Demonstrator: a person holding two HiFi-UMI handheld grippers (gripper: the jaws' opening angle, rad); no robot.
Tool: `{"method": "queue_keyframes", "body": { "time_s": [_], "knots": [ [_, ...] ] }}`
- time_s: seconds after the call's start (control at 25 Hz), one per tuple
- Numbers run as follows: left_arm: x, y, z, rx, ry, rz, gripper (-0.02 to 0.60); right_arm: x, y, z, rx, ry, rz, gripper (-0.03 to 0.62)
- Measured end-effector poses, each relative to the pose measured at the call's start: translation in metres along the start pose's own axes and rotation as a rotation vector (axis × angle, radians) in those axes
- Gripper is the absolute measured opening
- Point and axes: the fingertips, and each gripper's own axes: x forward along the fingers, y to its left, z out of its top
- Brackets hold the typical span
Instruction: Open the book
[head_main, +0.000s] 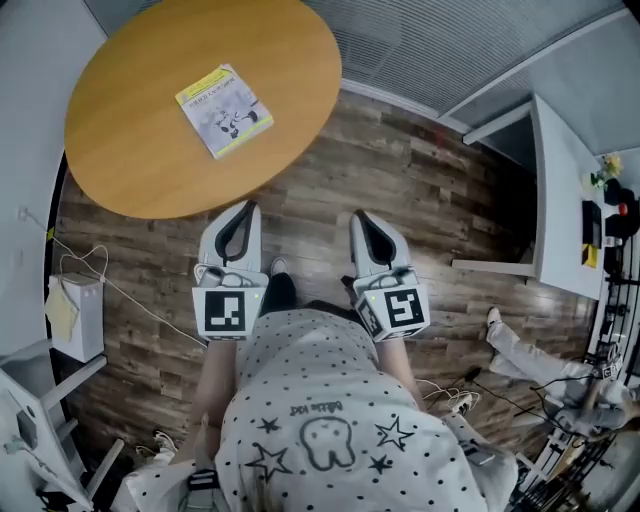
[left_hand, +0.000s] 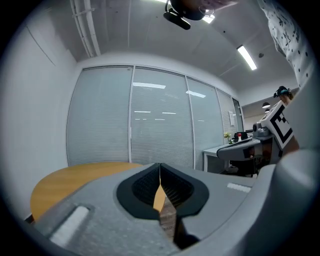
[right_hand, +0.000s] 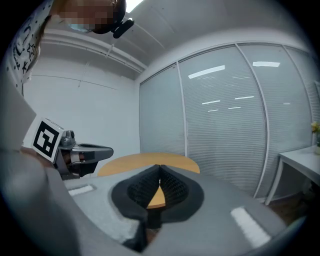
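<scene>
Progress toward opening the book (head_main: 223, 110) looks to be nil as things lie. It rests shut, cover up, flat on the round wooden surface (head_main: 120, 150) at the upper left of the head view, and nothing touches it.

At the far left a white paper bag (head_main: 76, 316) stands on the plank floor (head_main: 420, 180) beside the surface and has no part in the job. Next come the surface and the book, whose yellow-edged cover lies level with no page lifted.

The left gripper (head_main: 246, 210) is held out in front of the person. Its tips are near the surface's near rim but over the floor, and well apart from the book. In the left gripper view its jaws are closed tip to tip with nothing between them; only wood and floor show through the slit behind the tips.

Just to the right, the right gripper (head_main: 359, 216) is held alongside it over bare floor, off to the side of the surface's rim. Its own view shows the dark pads pressed together and empty too. A white desk (head_main: 555, 200) at the far right is not involved.

By my judgement the whole task remains: reaching the book, parting the jaws, catching the cover's edge and swinging it over, probably with the other gripper steadying the book
</scene>
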Motion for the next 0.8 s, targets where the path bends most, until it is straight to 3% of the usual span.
{"method": "queue_keyframes", "body": {
  "time_s": [0.48, 0.64, 0.8],
  "knots": [
    [0.011, 0.052, -0.015, -0.013, 0.012, 0.024, 0.012, 0.044, 0.007, 0.008, -0.034, 0.035, -0.007, 0.003],
    [0.006, 0.069, -0.011, -0.056, -0.004, 0.062, 0.011, 0.058, 0.013, 0.015, -0.055, 0.014, 0.048, 0.003],
    [0.010, 0.085, -0.013, -0.040, -0.004, 0.103, 0.011, 0.077, 0.023, 0.021, -0.073, -0.011, 0.117, 0.003]
  ]
}}
